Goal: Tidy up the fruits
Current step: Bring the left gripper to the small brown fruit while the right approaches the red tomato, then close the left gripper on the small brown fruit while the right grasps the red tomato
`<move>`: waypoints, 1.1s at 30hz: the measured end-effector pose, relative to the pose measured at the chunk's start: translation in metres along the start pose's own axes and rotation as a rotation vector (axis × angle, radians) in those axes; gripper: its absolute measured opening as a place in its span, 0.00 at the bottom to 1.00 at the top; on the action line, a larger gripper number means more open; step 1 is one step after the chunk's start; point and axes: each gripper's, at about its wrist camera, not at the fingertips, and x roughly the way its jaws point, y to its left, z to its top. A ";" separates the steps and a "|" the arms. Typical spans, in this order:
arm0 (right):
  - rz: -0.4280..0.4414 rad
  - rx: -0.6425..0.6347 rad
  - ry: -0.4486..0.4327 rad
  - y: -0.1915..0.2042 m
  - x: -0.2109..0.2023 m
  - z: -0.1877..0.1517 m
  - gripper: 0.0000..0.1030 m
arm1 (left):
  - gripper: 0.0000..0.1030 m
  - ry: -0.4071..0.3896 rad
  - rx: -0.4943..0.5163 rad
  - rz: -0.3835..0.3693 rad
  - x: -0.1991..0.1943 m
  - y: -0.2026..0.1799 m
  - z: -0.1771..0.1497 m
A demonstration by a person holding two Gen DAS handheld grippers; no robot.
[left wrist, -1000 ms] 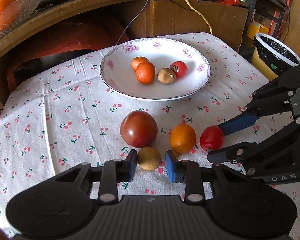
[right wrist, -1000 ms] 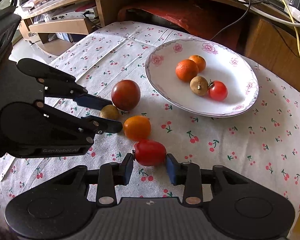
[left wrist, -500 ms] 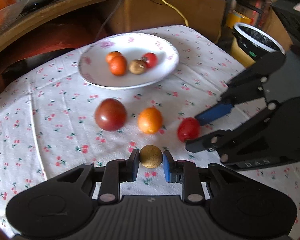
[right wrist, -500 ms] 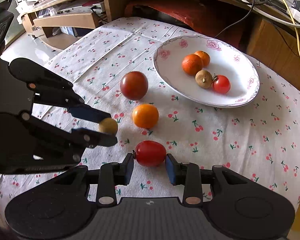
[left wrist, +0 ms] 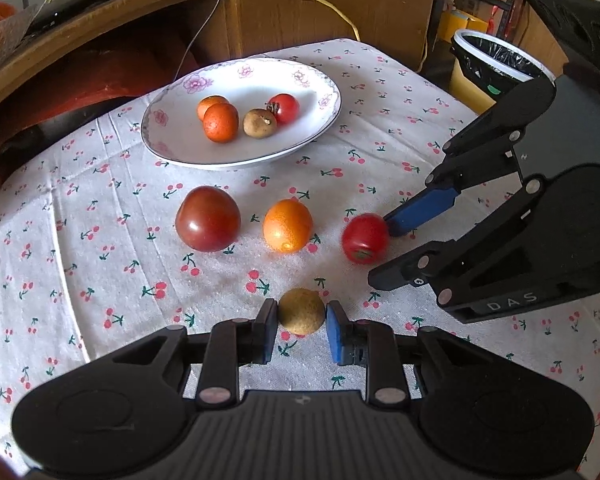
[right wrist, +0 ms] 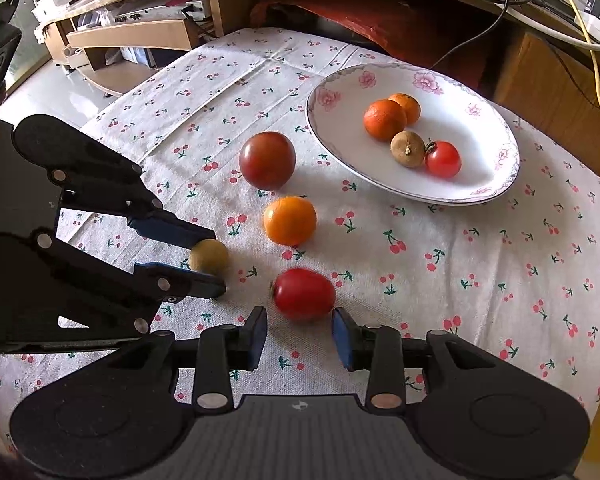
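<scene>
Since the earlier frame the right gripper (right wrist: 299, 331) has spread its fingers and released the small red oval tomato (right wrist: 304, 294), which now lies on the cherry-print tablecloth (right wrist: 480, 264), well short of the white flower-rimmed plate (right wrist: 496, 136). The left gripper (left wrist: 302, 332) remains clenched on the small tan round fruit (left wrist: 301, 311), also well short of that plate. Risks: the freed tomato may roll on the cloth; the round fruit may slip from a narrow pad grip during carry.
</scene>
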 end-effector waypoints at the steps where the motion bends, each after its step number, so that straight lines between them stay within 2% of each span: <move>1: 0.001 0.001 0.000 0.000 0.000 0.000 0.31 | 0.34 0.001 -0.002 -0.001 0.000 0.000 0.000; 6: 0.010 0.024 -0.006 -0.004 0.000 0.001 0.32 | 0.38 0.005 0.001 -0.008 0.000 0.000 -0.001; 19: 0.010 0.044 -0.023 -0.003 0.004 0.011 0.36 | 0.39 -0.008 -0.004 0.005 -0.002 -0.001 0.000; 25: -0.012 0.069 -0.016 -0.005 0.008 0.014 0.29 | 0.32 0.002 -0.005 -0.007 0.001 -0.003 0.004; 33: -0.016 0.072 -0.011 -0.004 0.005 0.011 0.27 | 0.32 -0.003 -0.010 0.001 -0.001 -0.002 0.005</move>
